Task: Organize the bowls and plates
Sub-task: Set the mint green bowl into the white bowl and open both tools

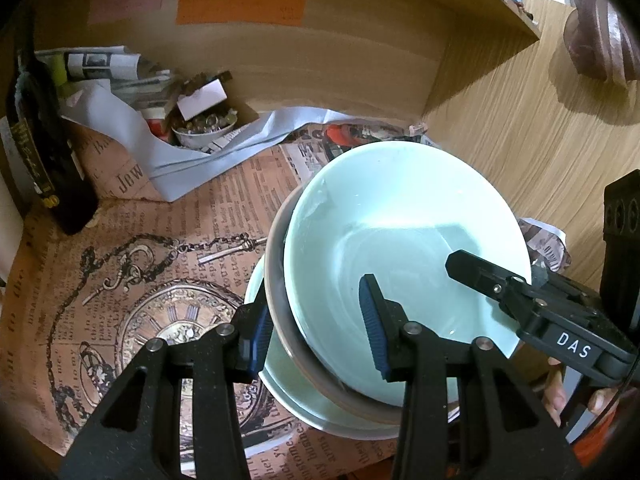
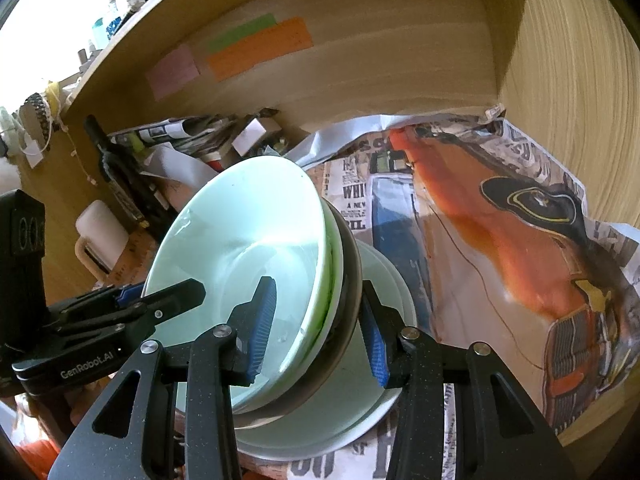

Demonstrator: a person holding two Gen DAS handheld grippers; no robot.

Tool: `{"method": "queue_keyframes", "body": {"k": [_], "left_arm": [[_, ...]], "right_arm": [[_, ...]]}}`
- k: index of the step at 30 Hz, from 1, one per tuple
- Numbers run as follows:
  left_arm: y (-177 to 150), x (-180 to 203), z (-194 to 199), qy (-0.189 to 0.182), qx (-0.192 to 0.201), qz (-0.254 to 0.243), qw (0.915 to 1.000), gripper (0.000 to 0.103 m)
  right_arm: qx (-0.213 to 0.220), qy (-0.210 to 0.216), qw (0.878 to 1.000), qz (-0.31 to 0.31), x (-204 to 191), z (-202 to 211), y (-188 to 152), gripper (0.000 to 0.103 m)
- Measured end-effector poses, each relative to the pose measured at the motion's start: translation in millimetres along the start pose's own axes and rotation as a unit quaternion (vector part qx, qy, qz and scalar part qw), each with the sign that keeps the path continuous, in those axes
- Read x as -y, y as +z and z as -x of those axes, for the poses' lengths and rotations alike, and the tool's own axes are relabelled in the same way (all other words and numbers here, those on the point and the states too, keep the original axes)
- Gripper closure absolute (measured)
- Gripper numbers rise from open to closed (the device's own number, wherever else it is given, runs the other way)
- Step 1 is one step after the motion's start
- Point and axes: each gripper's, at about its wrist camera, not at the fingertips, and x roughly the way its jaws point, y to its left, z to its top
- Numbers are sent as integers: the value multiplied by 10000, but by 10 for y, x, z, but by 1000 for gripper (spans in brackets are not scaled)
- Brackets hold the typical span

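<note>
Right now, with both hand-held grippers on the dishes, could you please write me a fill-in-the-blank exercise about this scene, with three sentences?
1. The top bowl is pale ____ in colour.
2. The left hand-held gripper and the right hand-held gripper each clamp the stacked bowls by their ____.
3. The printed paper beside the dishes shows a pocket ____ on a chain.

Missing words: green; rim; watch

Nested bowls (image 1: pixel 400 232) on plate (image 1: pixel 288 404)
</note>
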Motion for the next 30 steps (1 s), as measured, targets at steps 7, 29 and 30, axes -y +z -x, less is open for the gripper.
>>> {"method": "queue_keyframes", "body": {"k": [7,29,30], "left_arm": [[-8,-17,-131,-62,-196,41,9998,61],[-1,-97,-163,-36,-12,7,10000,61],[3,-103,-155,-32,-7,22,10000,61]], "right_arm": [[-73,-8,10000,-58,59,-80,-7,65],[-17,66,9999,92,57,-134,13,59],[56,7,9999,148,39,-101,16,57]]}}
